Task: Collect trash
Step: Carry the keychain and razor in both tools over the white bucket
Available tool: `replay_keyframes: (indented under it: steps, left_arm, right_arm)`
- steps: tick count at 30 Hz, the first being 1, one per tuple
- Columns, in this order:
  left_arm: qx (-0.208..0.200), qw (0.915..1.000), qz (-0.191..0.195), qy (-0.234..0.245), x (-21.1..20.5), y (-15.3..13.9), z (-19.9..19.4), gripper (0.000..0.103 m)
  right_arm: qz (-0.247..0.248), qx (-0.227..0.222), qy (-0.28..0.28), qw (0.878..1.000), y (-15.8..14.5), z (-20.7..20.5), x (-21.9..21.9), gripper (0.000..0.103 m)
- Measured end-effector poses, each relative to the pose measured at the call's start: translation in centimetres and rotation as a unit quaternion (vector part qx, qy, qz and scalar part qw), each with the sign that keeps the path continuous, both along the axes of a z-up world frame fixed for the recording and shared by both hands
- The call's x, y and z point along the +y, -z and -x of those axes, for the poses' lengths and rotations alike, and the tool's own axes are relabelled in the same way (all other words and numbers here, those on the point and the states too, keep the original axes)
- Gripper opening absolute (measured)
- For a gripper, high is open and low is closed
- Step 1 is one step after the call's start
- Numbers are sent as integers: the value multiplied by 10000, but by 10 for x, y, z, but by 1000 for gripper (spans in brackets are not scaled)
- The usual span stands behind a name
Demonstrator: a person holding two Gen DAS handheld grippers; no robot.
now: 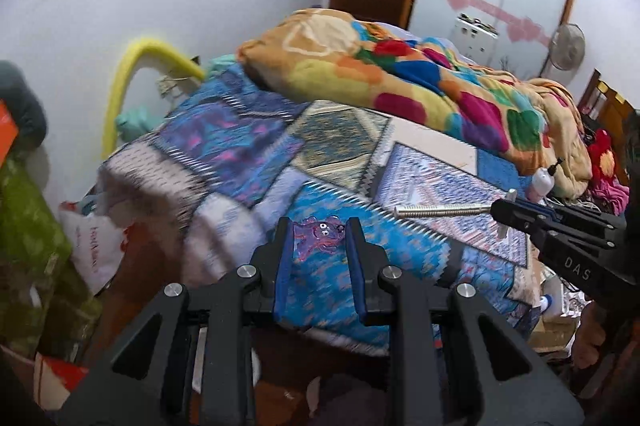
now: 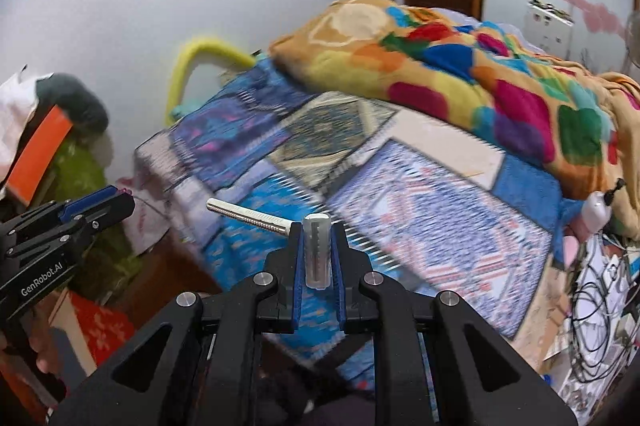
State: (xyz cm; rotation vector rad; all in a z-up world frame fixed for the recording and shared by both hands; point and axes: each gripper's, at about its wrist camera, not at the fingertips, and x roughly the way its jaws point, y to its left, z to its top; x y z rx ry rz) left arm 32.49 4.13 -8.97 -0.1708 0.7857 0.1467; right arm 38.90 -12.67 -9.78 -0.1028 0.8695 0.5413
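My left gripper (image 1: 319, 232) holds a clear purple cartoon wrapper (image 1: 319, 238) between its blue pads, over the near edge of the bed (image 1: 256, 154). My right gripper (image 2: 317, 238) is shut on a silver T-shaped metal tool (image 2: 317, 250); its threaded shaft (image 2: 248, 215) sticks out to the left. The same tool shows in the left wrist view (image 1: 444, 211), held out from the right gripper (image 1: 502, 210) above the patchwork bedcover. The left gripper appears at the left of the right wrist view (image 2: 120, 198), with a bit of purple at its tip.
A colourful blanket (image 1: 420, 78) is heaped at the back of the bed. A white plastic bag (image 1: 96, 246) lies on the floor at left beside green fabric (image 1: 28, 238). A white bottle (image 1: 542, 182), cables (image 2: 596, 306) and clutter lie at right. A yellow foam tube (image 1: 132, 74) leans on the wall.
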Motion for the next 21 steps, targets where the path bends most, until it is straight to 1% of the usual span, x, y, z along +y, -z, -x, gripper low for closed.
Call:
replay_keyframes:
  steps: [3, 6, 11, 15, 18, 21]
  left_arm:
    - [-44, 9998, -4, -196, 25, -4, 27, 25]
    - [-72, 9992, -92, -374, 45, -5, 49, 25]
    - [-37, 9975, -95, -703, 78, -1, 89, 25]
    - [54, 9948, -32, -1018, 105, 11, 118, 25]
    - [182, 9920, 88, -1245, 126, 26, 139, 25]
    - [338, 9895, 116, -1403, 142, 41, 153, 25]
  right_arm:
    - [22, 96, -165, 9998, 5, 14, 22, 12]
    - [96, 195, -347, 9992, 13, 26, 47, 12]
    - [247, 303, -696, 9968, 27, 46, 92, 12]
    - [428, 404, -994, 9933, 42, 59, 128, 12]
    - [588, 499, -1259, 9890, 57, 69, 154, 12]
    - [765, 608, -1492, 9840, 74, 78, 176, 12]
